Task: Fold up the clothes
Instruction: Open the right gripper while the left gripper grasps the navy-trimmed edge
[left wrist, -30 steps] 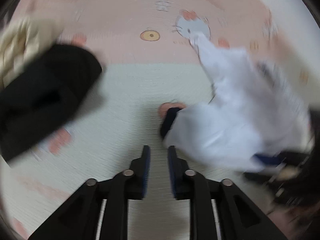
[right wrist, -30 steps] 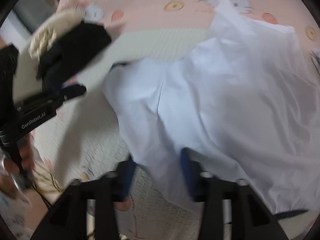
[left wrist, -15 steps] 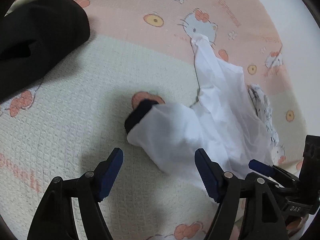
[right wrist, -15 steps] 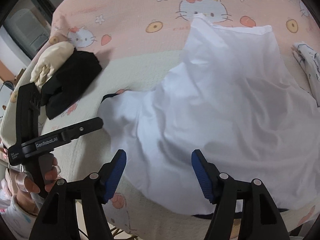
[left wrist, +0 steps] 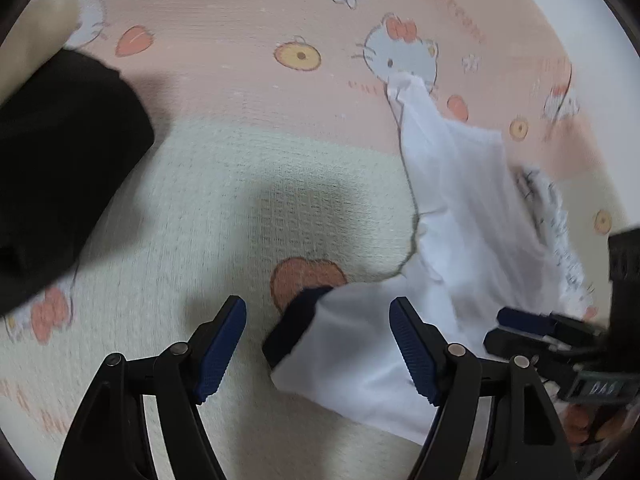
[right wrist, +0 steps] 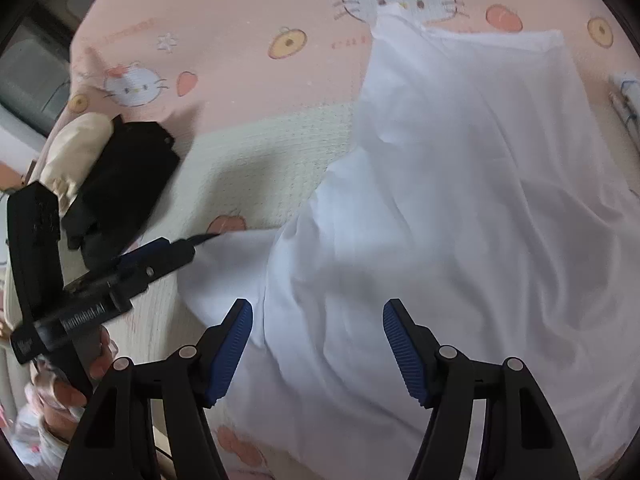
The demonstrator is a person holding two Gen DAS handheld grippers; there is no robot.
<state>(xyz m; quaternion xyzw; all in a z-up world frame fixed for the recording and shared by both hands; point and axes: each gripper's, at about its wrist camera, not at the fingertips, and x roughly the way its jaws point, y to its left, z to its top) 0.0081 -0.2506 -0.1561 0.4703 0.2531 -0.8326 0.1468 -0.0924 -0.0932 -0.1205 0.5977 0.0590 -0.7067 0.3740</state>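
Where the white garment lies spread over the printed bedcover, we log its dark-trimmed sleeve cuff between the wide-apart fingers of our left gripper, touching neither pad, with bare cover open to the left as far as the folded black garment. We log our right gripper likewise spread and holding nothing, poised over the white cloth near its lower left edge; the far hem ends short of the cover's upper border, and a small patterned cloth lies just beside the right edge.
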